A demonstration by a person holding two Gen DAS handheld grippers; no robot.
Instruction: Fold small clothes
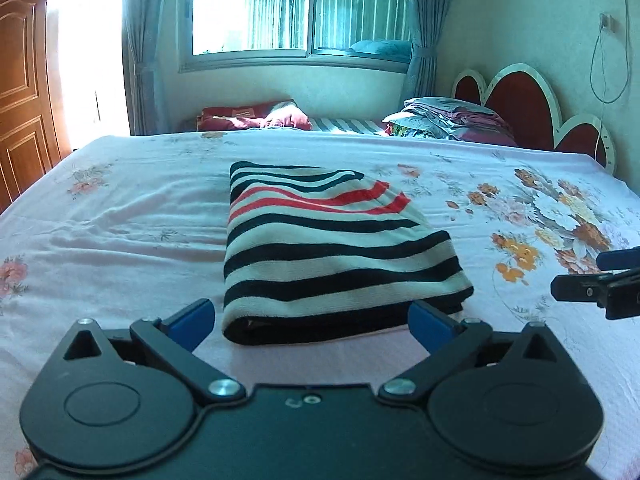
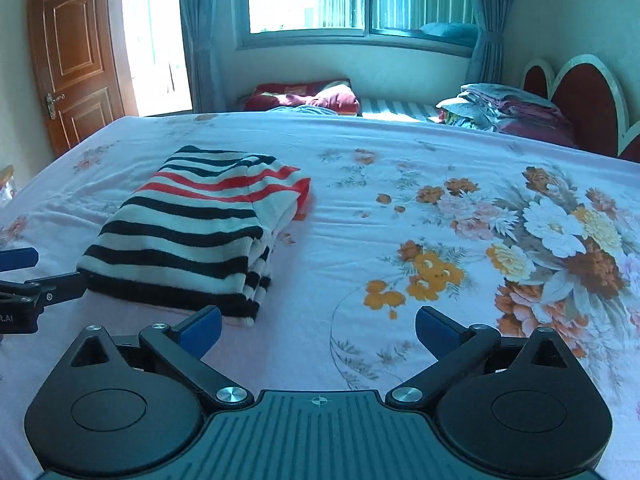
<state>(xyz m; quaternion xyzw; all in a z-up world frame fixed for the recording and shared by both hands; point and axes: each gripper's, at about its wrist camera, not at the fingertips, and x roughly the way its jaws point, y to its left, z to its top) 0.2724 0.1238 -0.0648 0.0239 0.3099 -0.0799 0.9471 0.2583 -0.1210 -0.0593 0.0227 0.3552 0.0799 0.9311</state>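
Both released: left hand-held gripper (image 1: 312,322) splayed wide, folded black-white-red striped knit garment (image 1: 332,248) just ahead on pink floral bedsheet (image 1: 120,220). Right hand-held gripper (image 2: 318,326) empty, bundle ahead-left. Risk: right edge layers loose, uneven; careless nudge unravels fold.

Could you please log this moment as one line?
striped garment: folded, on bed | left gripper: open, empty | right gripper: open, empty
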